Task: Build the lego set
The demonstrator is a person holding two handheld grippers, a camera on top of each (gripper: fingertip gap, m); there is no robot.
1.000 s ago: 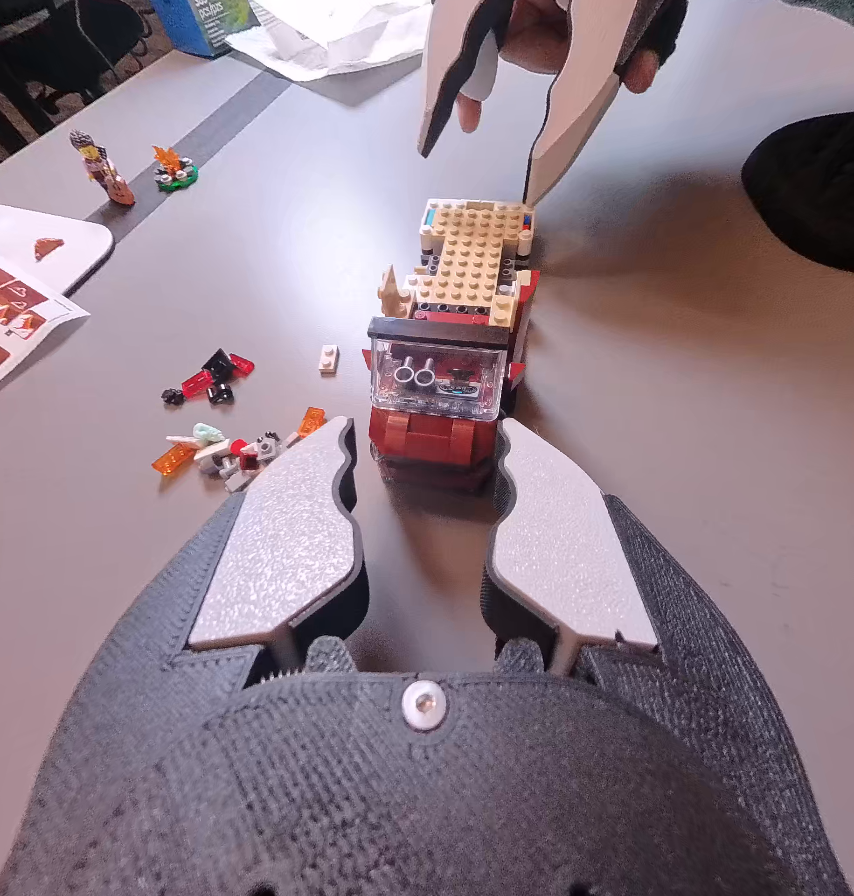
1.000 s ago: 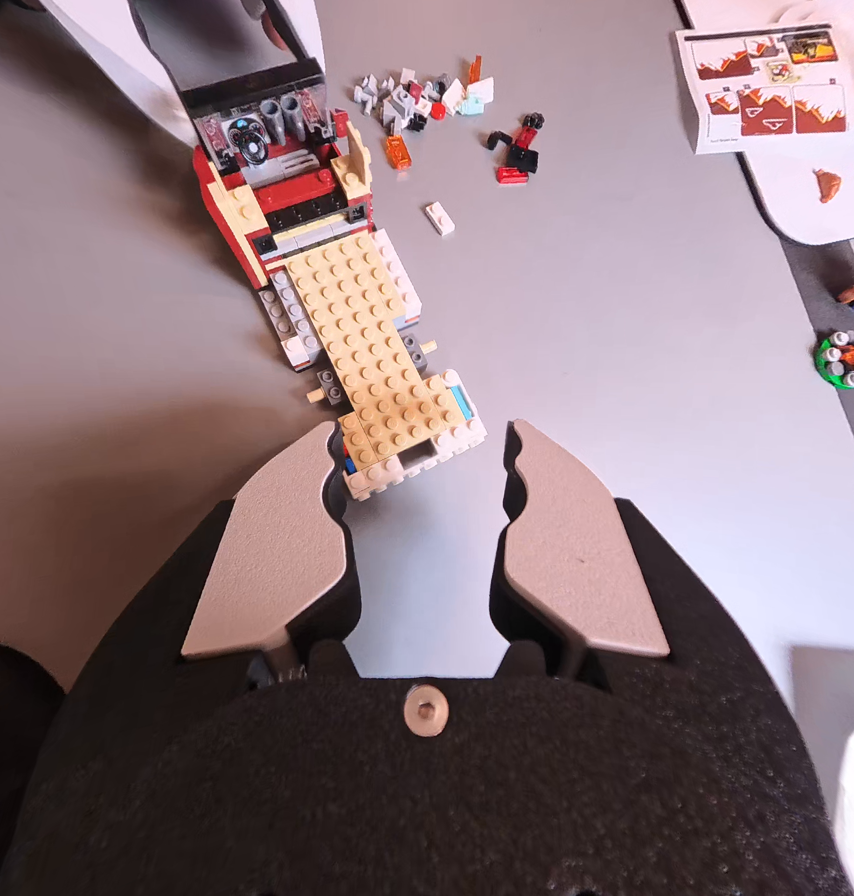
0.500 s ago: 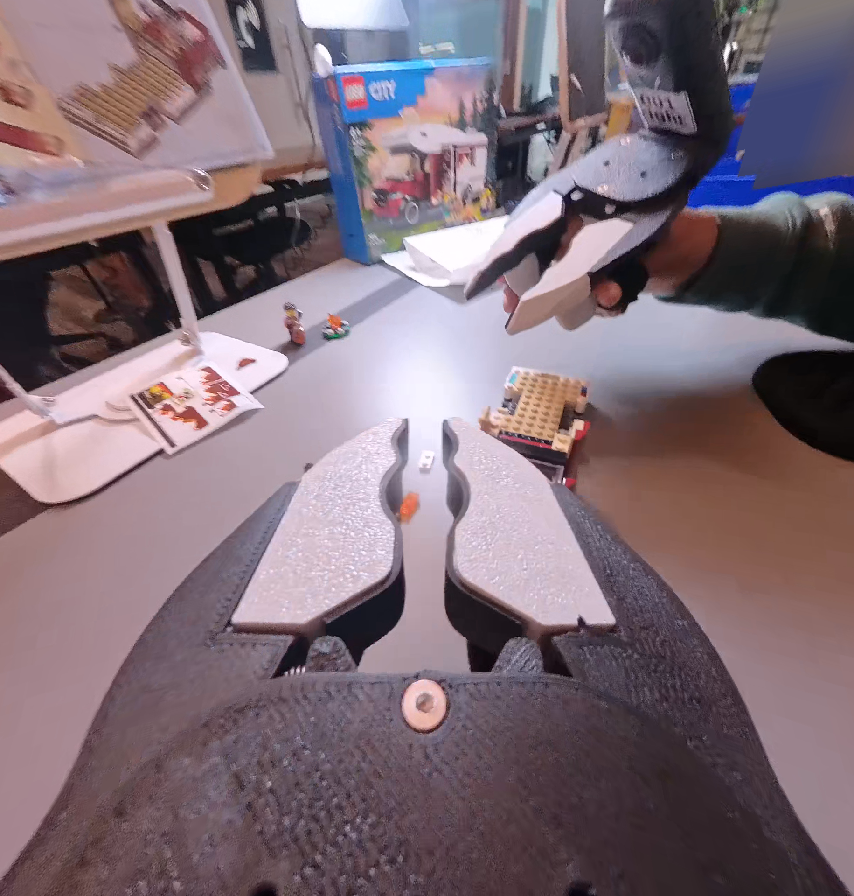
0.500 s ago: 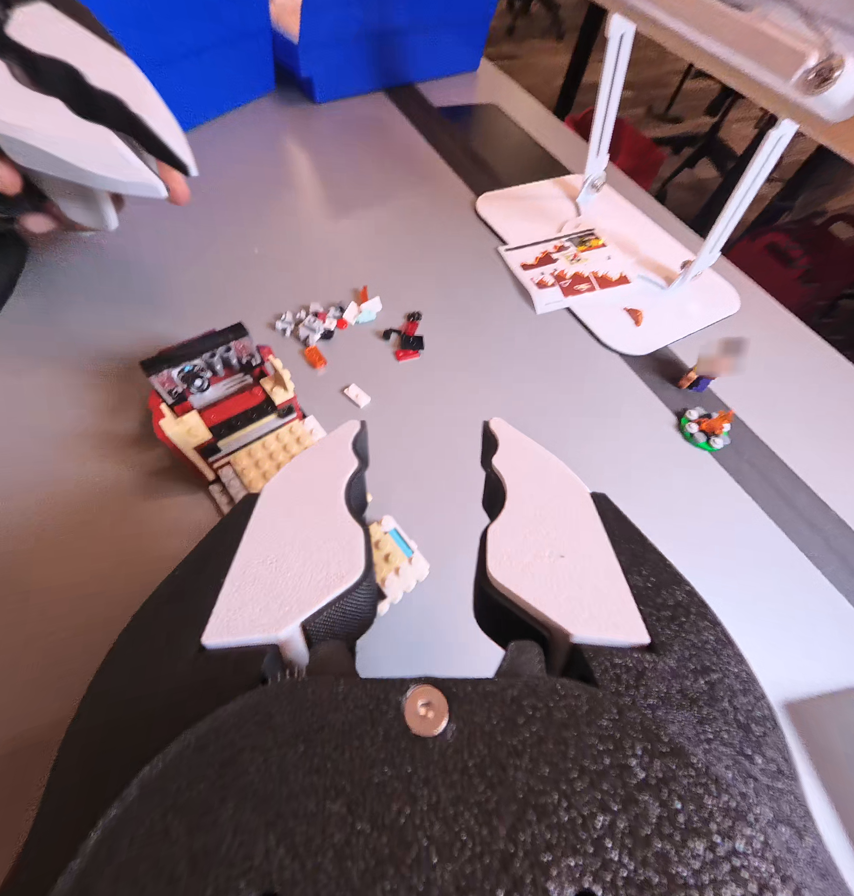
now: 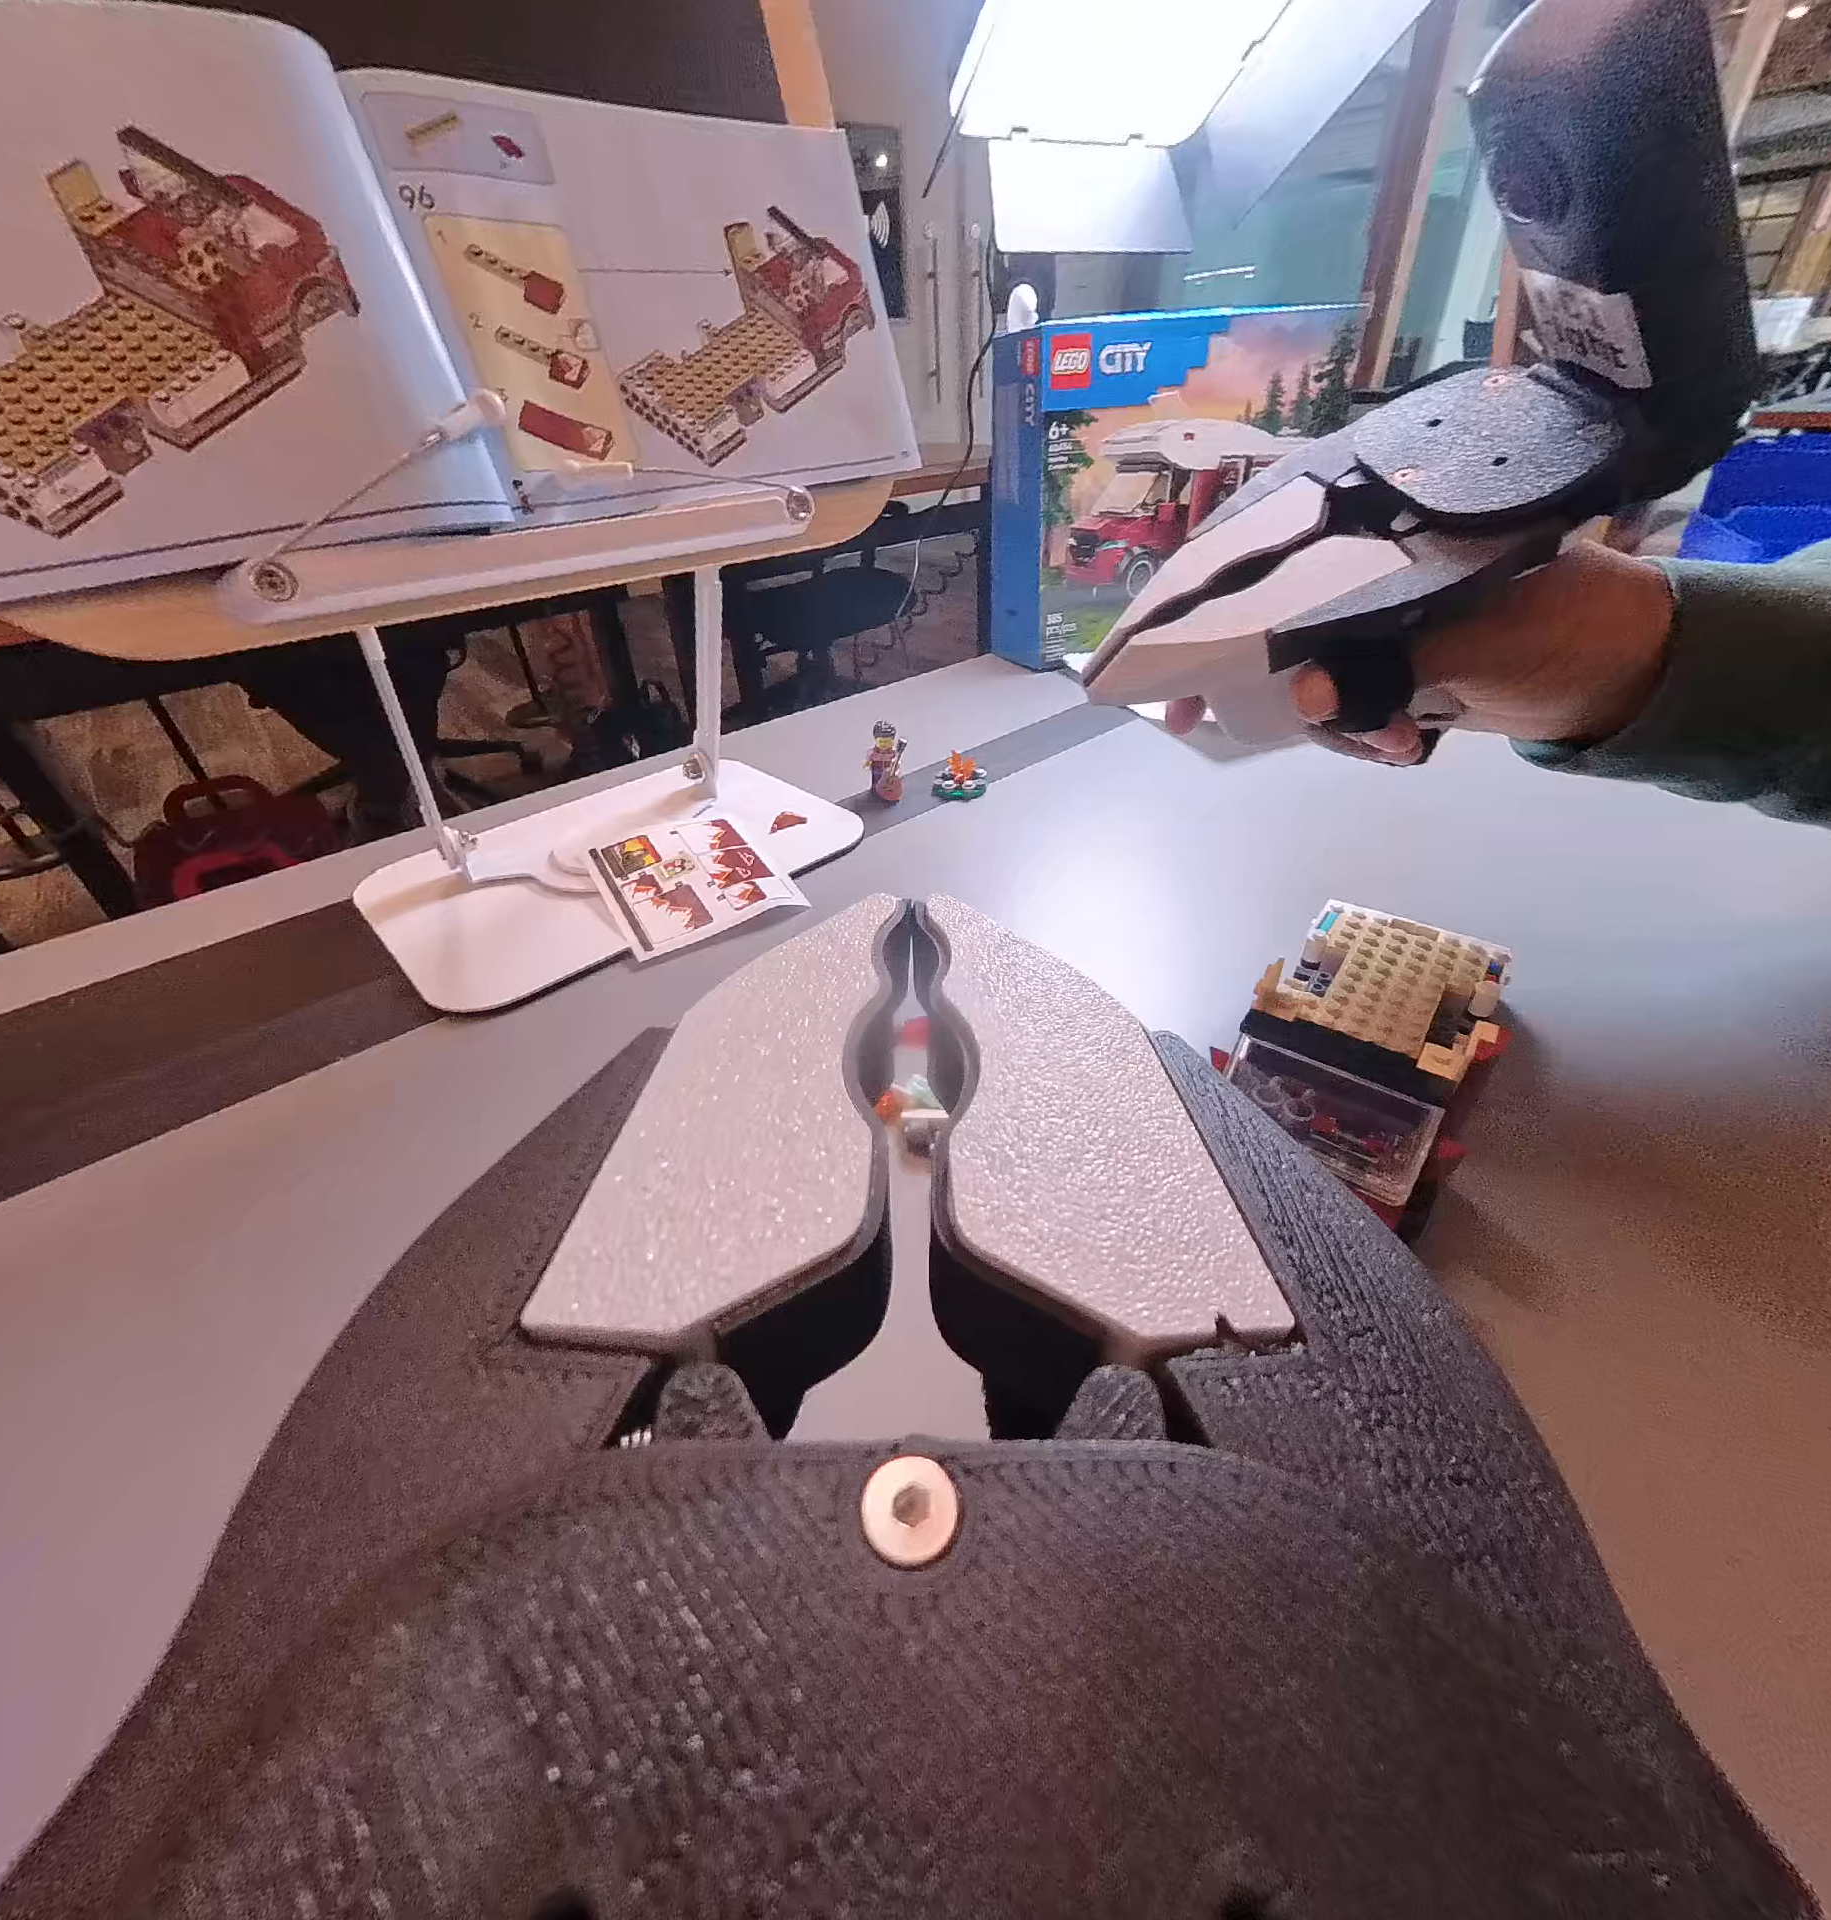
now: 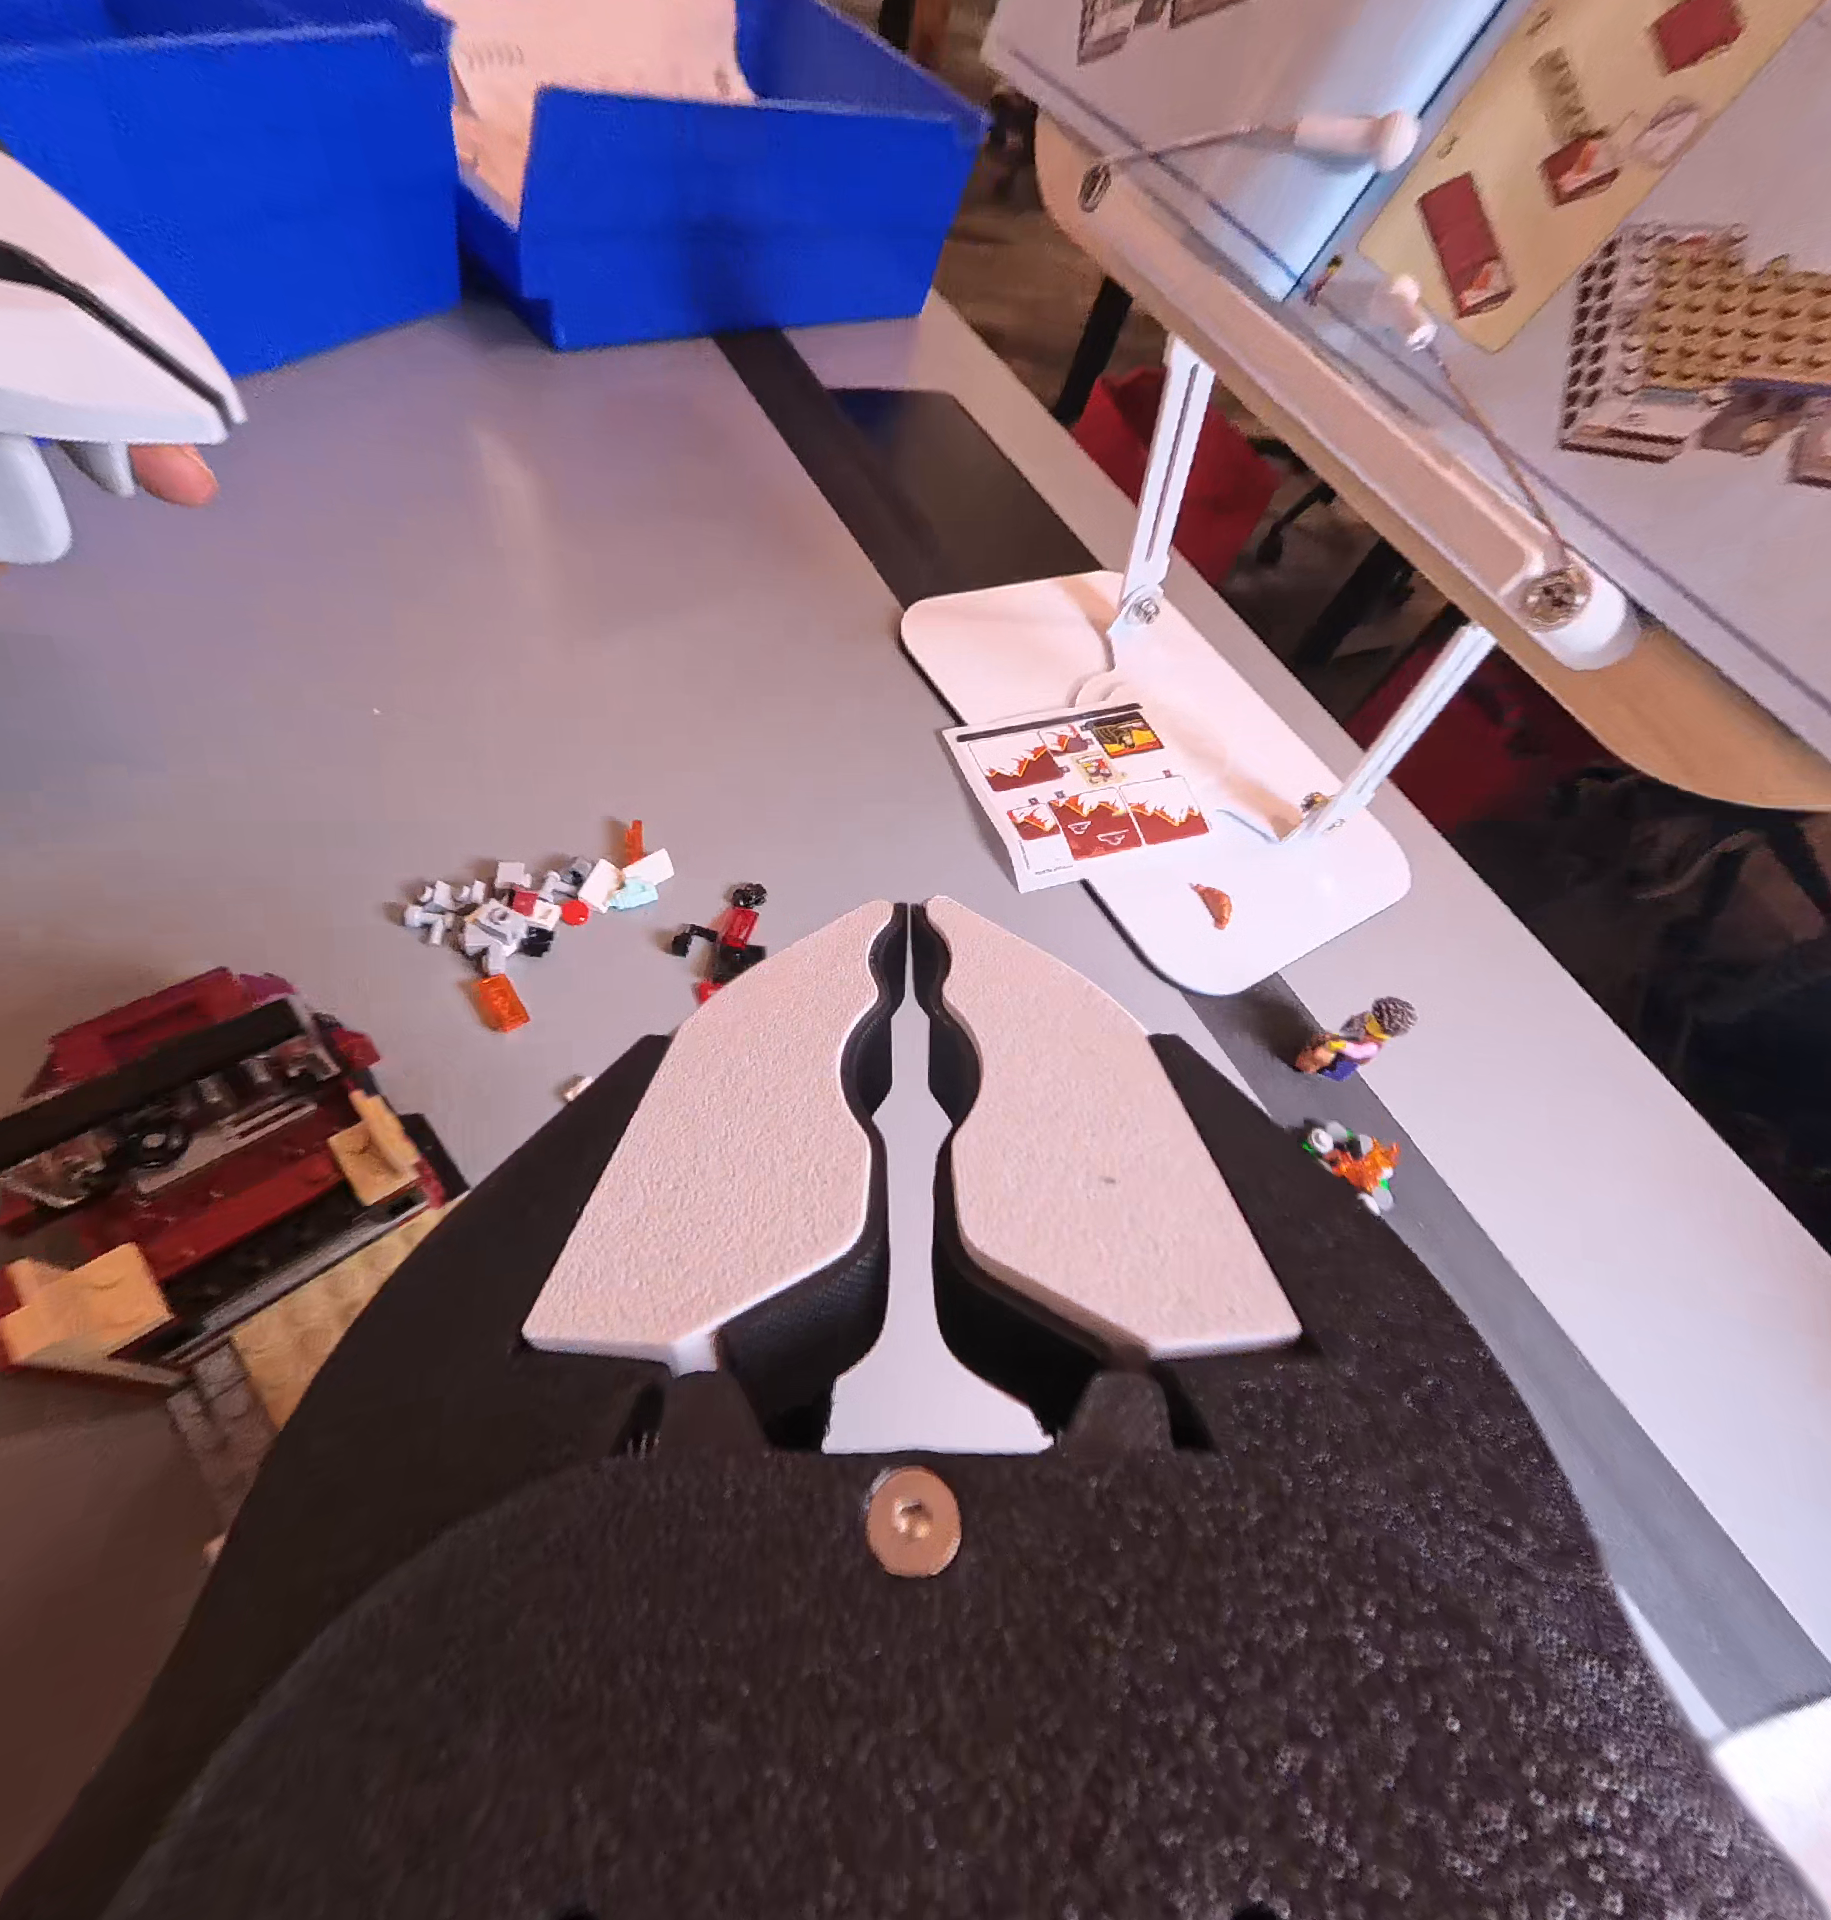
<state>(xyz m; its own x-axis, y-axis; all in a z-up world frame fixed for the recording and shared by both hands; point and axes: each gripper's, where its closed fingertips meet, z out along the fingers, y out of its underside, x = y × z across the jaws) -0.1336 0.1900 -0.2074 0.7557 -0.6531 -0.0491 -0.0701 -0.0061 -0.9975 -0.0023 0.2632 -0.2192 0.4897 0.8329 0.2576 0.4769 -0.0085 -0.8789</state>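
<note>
The partly built red and tan lego camper sits on the grey table, right of my left gripper, which is shut and empty, raised above the table. In the right wrist view the camper lies at lower left. My right gripper is shut and empty, held above the table. It also shows in the left wrist view high at the right, shut. A pile of loose small pieces lies beyond the camper; some show through the left gripper's gap. The left gripper's fingers show at upper left.
An open instruction booklet rests on a white stand with a sticker sheet on its base. A minifigure and small campfire build stand on the dark strip. The set box and blue bins stand at the back. The left gripper's tips are roughly 15 centimeters from the right gripper's. From either gripper's tips it is about 15 centimeters to the camper.
Both grippers lifted away from the camper and tilted up toward the booklet. Both went from open to shut. The camper stayed on the table.
</note>
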